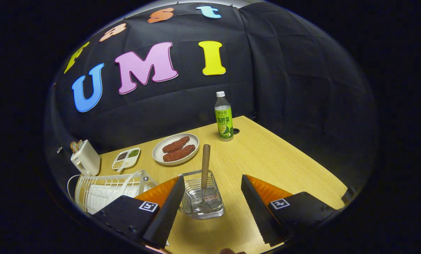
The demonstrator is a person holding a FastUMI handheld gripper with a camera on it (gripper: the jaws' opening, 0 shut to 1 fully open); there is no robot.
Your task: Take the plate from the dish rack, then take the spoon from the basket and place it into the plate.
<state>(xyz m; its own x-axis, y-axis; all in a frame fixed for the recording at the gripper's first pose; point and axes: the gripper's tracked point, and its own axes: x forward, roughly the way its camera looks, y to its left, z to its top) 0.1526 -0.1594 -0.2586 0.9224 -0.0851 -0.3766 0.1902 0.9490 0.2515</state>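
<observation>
Fingers (213,211) are spread wide apart right now, nothing pinched between them, hanging over the near part of the table (267,155). Sitting between them, a bit closer to the left one, is the little clear basket (201,197) with the spoon (205,169) in it. The bowl end is down on the perforated floor and the wooden handle sticks nearly straight up, which is handy: my guess is it's stored that way so the handle is free to grab from above or from the side.

Off by the table's left edge is the white wire dish rack (104,188), with what look like white plates (104,195) standing on edge in the slots. Part of the rack hides behind the left finger, so I can't count them. No plate seems to be out yet, so I'd say the first step is still ahead.

Further back toward the far edge there's an oval plate with two reddish-brown food pieces (175,149), a small divided dish of grains and seeds (126,158) and a toaster (85,158) at the left corner with bread poking out. A green-label drink bottle (224,118) stands upright near the far corner, next to a cable hole.

Surface is light wood grain, smooth, uncluttered on the right. Black cloth closes in the booth behind it.
</observation>
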